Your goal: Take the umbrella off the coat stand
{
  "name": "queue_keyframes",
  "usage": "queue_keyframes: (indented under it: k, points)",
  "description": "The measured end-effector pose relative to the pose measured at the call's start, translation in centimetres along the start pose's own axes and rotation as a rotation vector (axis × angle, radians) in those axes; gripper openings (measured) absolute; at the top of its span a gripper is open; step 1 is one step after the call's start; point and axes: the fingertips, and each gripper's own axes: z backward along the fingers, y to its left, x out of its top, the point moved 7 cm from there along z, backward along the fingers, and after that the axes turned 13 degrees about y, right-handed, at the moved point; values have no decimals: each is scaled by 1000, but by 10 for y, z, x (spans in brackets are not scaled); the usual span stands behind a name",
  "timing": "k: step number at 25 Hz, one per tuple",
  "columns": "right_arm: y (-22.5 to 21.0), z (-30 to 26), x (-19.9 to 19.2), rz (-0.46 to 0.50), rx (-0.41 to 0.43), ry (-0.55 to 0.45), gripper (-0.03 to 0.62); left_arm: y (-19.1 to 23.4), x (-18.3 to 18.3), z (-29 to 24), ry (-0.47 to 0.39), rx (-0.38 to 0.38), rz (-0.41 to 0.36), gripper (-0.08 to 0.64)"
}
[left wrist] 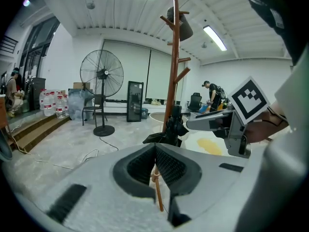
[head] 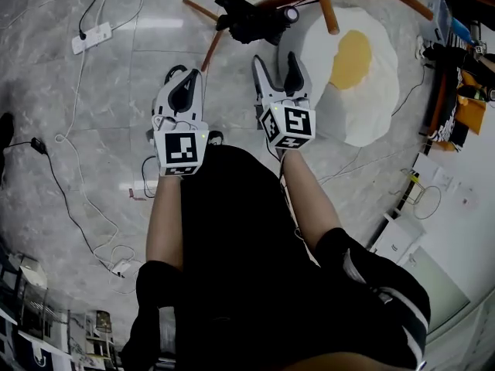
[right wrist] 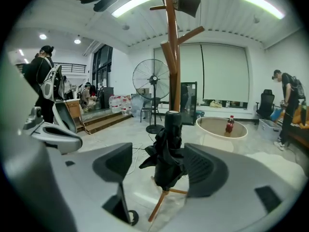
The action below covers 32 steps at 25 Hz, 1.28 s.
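Head view: grey marble floor (head: pixel 116 114), strewn cables (head: pixel 71 201), fried-egg rug (head: pixel 363 91). Folded black umbrella (head: pixel 251 20) hangs low on the coat stand (right wrist: pixel 172 71), just ahead of the right gripper (head: pixel 276 68), jaws apart; left gripper (head: pixel 184 79), jaws together.

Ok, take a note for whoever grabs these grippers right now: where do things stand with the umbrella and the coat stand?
Left gripper: shut, empty, level with the right one.
Right gripper: open, aimed at the umbrella, pads not on it.
Umbrella: black, folded, low against the pole of the coat stand, above its legs.
Done: the approach only.
Left to do: close on the umbrella and take it clear of the stand.
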Motion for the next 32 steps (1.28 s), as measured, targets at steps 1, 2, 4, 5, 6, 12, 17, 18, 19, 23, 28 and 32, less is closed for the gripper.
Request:
queue_keyframes:
  k: [1,2,4,5,6,12,17,18,19,23,28,32]
  points:
    - [-1,-7,1,-6,-3,1,341,3,-4,-3,7,1,8,0]
    - [-1,-13,3,-8,-5,3,342,5,-9,-5,16,1,18,0]
    - [-3,-23,7,0,-12,8,339,8,-16,-9,27,-1,35,0]
    - [-4,-28,9,1,-19,10,342,11,-17,-11,27,-2,38,0]
    - [-4,-33,11,-3,-26,12,345,15,-17,-13,24,-4,37,0]
    - [-8,-60,15,-36,-55,35,388,41,-15,-37,31,-20,33,0]
    - [-11,-79,19,-74,-63,74,398,51,-11,-51,37,-60,50,0]
    - [-12,-82,20,-83,-69,78,397,53,-10,-54,40,-66,50,0]
    - [-12,-85,20,-82,-75,82,398,55,-9,-56,43,-72,50,0]
    - [-21,-96,24,-78,-116,93,390,61,-3,-62,58,-94,28,0]
    - [-37,-112,24,-50,-168,115,389,72,-5,-65,77,-114,15,0]
    - [-44,-119,23,18,-181,142,356,77,-9,-65,85,-118,31,0]
